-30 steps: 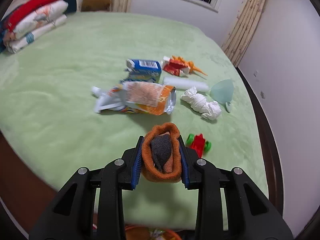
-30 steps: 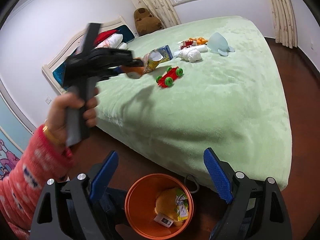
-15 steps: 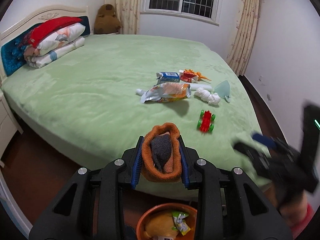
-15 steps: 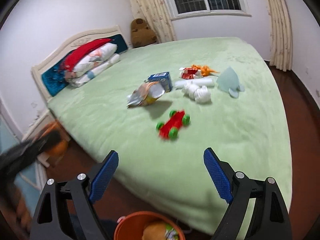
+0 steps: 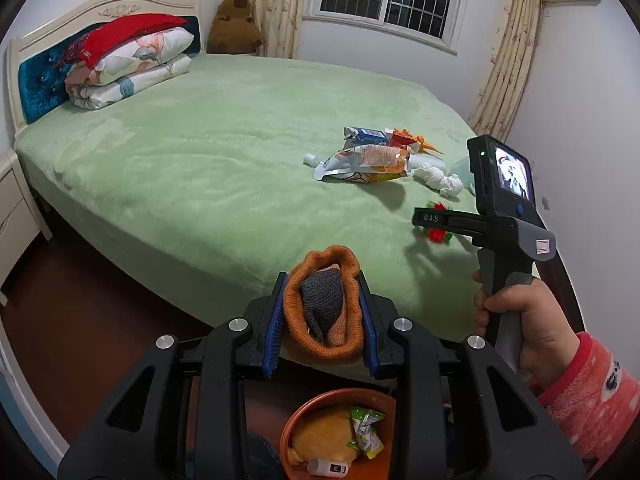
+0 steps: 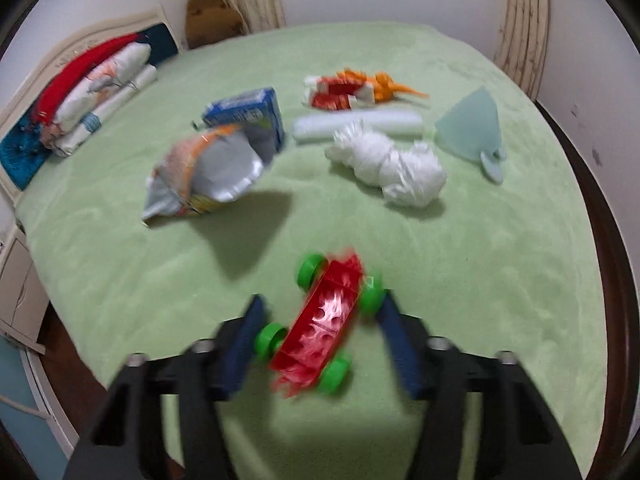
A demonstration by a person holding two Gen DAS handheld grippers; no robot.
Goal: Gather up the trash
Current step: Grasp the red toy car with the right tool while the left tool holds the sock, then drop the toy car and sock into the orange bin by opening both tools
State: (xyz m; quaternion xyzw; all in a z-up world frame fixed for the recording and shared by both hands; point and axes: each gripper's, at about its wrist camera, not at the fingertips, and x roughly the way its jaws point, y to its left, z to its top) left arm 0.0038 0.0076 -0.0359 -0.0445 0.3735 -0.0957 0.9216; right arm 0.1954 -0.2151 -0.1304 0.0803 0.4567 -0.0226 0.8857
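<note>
My left gripper (image 5: 322,276) is shut on a rolled orange knit sock (image 5: 324,308) with grey fabric inside, held off the bed's near edge above an orange bin (image 5: 298,416). On the green bed, my right gripper (image 6: 322,300) points down at a red toy car (image 6: 320,324) with green wheels. Its jaws are closing, the car lies between them, and the blue pads (image 6: 248,336) touch the wheels on both sides. In the left wrist view a hand in a red sleeve holds the right gripper (image 5: 432,218), which hides most of the car (image 5: 436,234).
Beyond the car lie a snack bag (image 6: 208,168), a blue carton (image 6: 248,112), a red-white wrapper (image 6: 340,92), a white tube (image 6: 356,126), crumpled white plastic (image 6: 388,164) and a pale blue cup (image 6: 472,128). The bin holds a yellow soft thing, a wrapper and a small bottle. Folded bedding (image 5: 132,64) lies by the headboard.
The right gripper swung from over the bin out onto the bed and narrowed its jaws around the toy car. The left gripper drew back from the bed with the sock, to above the bin.
</note>
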